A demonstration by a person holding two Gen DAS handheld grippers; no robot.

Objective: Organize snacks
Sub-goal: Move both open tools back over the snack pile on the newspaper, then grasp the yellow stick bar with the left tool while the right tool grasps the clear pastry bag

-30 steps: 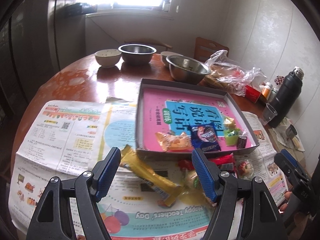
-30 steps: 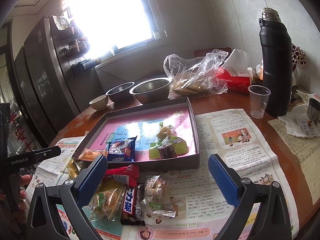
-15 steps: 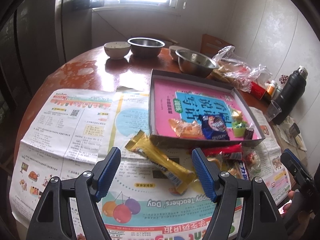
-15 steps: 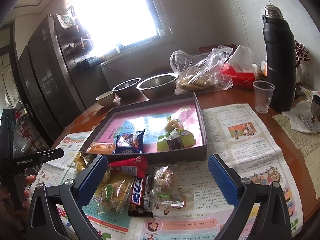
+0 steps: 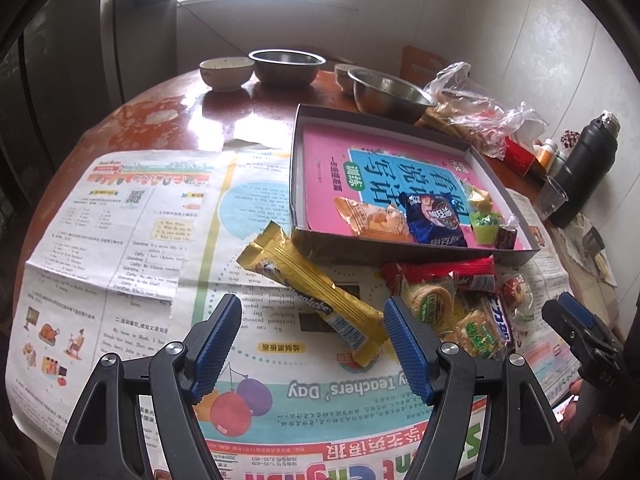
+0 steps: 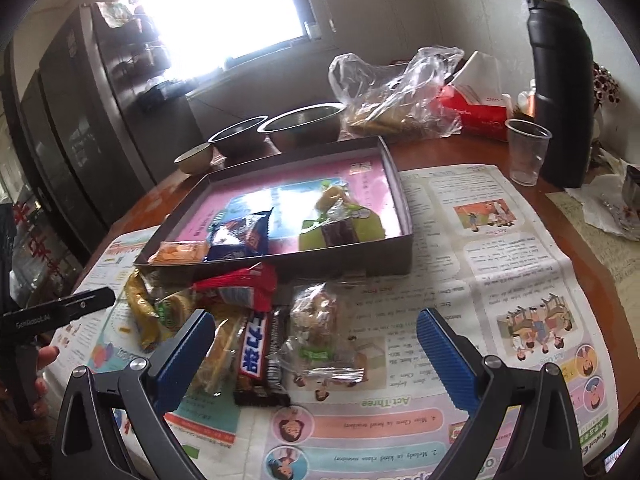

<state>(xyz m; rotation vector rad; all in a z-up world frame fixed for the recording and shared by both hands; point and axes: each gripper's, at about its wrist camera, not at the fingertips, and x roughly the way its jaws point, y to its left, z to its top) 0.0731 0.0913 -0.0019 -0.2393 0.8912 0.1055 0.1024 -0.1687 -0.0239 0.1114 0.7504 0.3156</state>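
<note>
Across the round wooden table (image 5: 168, 120) lies a spread newspaper (image 5: 120, 216), and only the left wrist view takes in its broad left half. The right wrist view alone gives a full look at the tall black flask (image 6: 560, 92) with a clear plastic cup (image 6: 527, 150) just beside it.

On the newspaper sits a shallow grey box (image 5: 298, 184) lined with a pink printed sheet. Along its near side lie an orange packet (image 5: 370, 220), a dark blue packet (image 5: 434, 220), and small green and dark sweets (image 5: 486, 226). Behind the box stand two steel bowls (image 6: 304, 126) and a crumpled plastic bag (image 6: 396, 92).

Outside the box, against its near wall, is the loose pile of snacks: a long gold wrapper (image 5: 316, 300), a red packet (image 6: 240, 286), a chocolate bar (image 6: 256, 356) and a clear-wrapped cookie (image 6: 316, 320).

Left gripper (image 5: 312, 344) hangs spread wide just above the gold wrapper's near end, holding nothing. Right gripper (image 6: 316, 364) is likewise spread wide over the chocolate bar and cookie, holding nothing.
</note>
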